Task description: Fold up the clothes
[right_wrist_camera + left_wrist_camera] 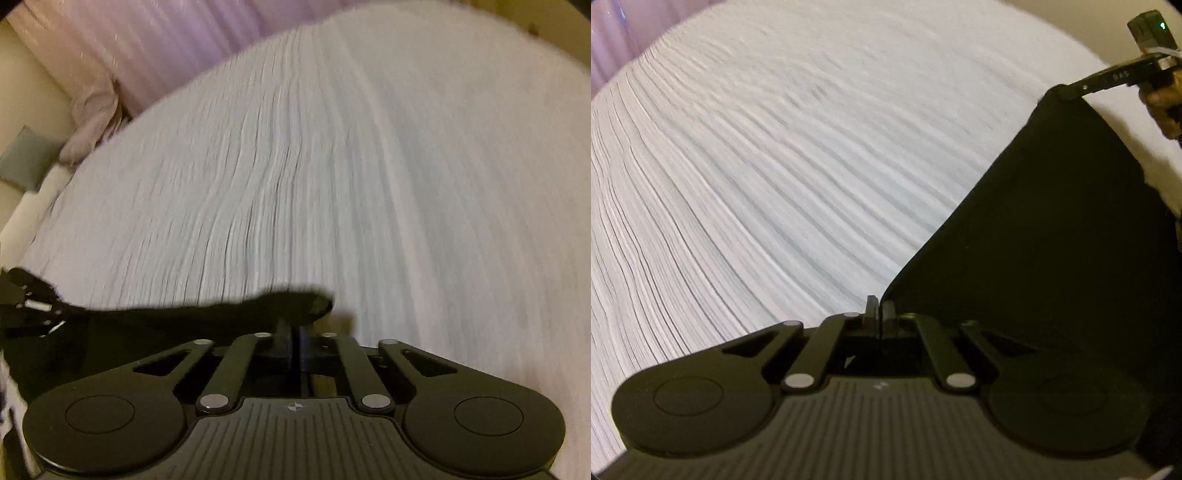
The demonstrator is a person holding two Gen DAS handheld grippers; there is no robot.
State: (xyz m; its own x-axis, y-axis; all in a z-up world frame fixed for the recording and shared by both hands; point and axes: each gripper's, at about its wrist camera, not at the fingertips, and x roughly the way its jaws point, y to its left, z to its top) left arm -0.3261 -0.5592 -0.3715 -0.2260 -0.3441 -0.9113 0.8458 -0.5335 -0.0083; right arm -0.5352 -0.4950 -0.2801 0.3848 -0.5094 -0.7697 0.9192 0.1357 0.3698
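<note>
A black garment (1045, 229) hangs stretched between both grippers above a white bed sheet (775, 166). My left gripper (880, 310) is shut on one corner of it at the bottom of the left wrist view. At the top right of that view my right gripper (1071, 90) pinches the other corner, with a hand (1163, 110) behind it. In the right wrist view my right gripper (295, 325) is shut on the garment's edge (184, 314), which runs left to my left gripper (55, 306). Both views are blurred by motion.
The white sheet (369, 166) fills most of both views. A pale purple curtain (166, 48) hangs beyond the bed's far edge, with a grey cushion (26, 158) at the left. A beige wall (1108, 29) shows at the top right of the left wrist view.
</note>
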